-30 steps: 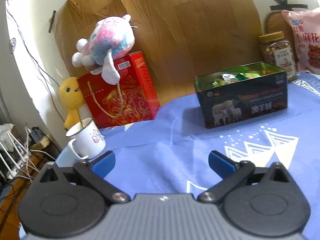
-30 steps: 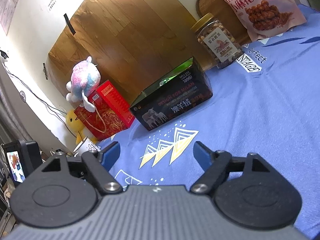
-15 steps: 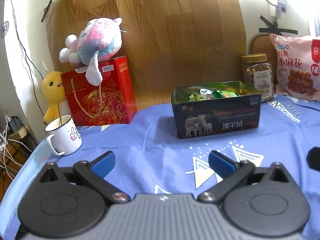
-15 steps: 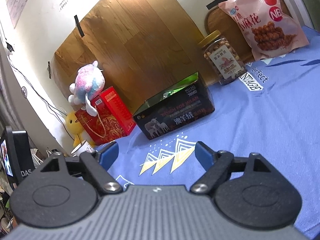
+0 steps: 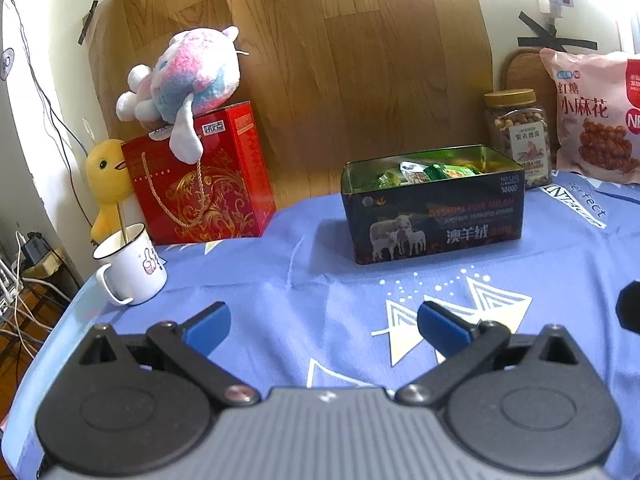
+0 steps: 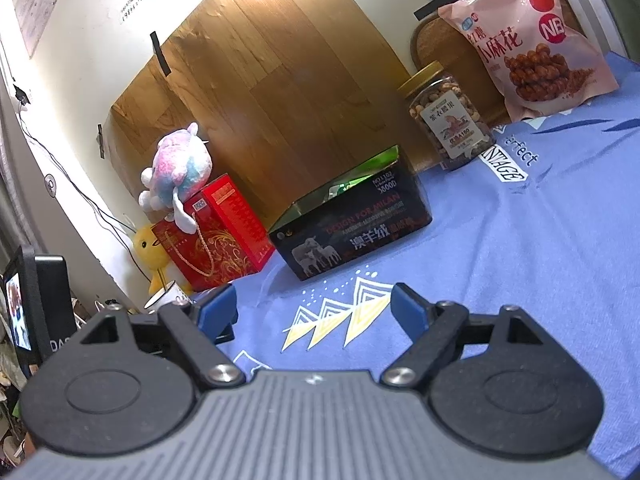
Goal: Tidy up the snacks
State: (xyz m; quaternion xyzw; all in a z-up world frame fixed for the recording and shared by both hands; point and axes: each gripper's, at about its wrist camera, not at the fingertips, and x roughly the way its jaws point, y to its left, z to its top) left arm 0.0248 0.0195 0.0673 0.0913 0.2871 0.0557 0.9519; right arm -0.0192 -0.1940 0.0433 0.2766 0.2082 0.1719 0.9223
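Note:
A dark open tin box (image 5: 436,216) with sheep pictures stands on the blue cloth and holds several green snack packets (image 5: 436,170). It also shows in the right wrist view (image 6: 352,232). A jar of nuts (image 5: 518,136) and a pink snack bag (image 5: 592,116) stand behind it to the right; the jar (image 6: 448,116) and the bag (image 6: 528,36) also show in the right wrist view. My left gripper (image 5: 323,326) is open and empty, well in front of the tin. My right gripper (image 6: 314,312) is open and empty, also short of the tin.
A red gift box (image 5: 200,180) with a plush toy (image 5: 188,76) on top stands at the back left, beside a yellow duck toy (image 5: 106,176). A white mug (image 5: 132,266) sits near the table's left edge. A wooden board (image 5: 320,60) leans on the wall.
Both grippers have pulled back and tilted, so the tin, jar and snack bag sit more centred and farther off. Both grippers stay open and empty.

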